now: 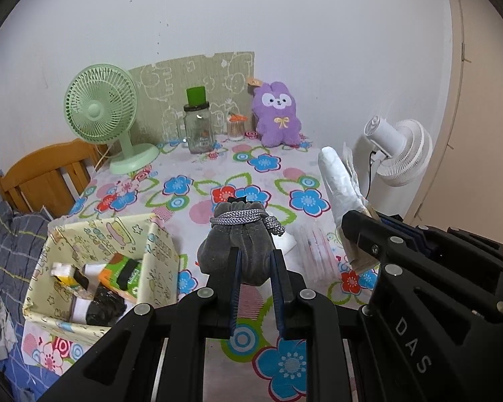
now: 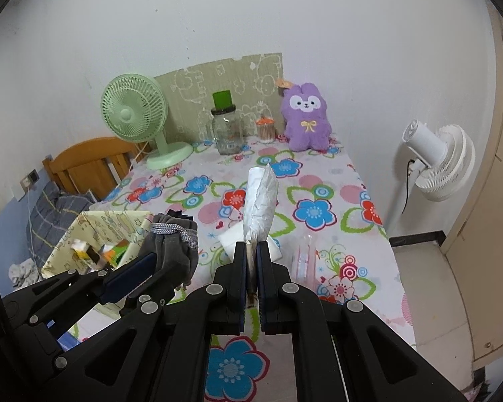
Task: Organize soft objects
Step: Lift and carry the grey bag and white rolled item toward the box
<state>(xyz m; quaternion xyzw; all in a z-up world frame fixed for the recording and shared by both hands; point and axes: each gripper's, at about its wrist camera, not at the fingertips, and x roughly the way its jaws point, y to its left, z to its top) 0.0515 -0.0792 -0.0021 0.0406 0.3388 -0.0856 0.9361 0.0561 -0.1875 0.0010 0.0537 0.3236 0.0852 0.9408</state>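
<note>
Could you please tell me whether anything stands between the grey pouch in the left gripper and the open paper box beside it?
Nothing visible does: the grey pouch hangs clamped above the table, with the box open-topped just to its left.

Black gripper [image 1: 255,268] frames, blue-lined fingers [image 1: 234,288], silver screws (marked "DAS")

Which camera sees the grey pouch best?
The left wrist view. There the grey pouch sits in the middle, clamped in the left gripper, with its silver cord showing. In the right wrist view the pouch is off to the left, smaller, and partly hidden by the gripper.
</note>
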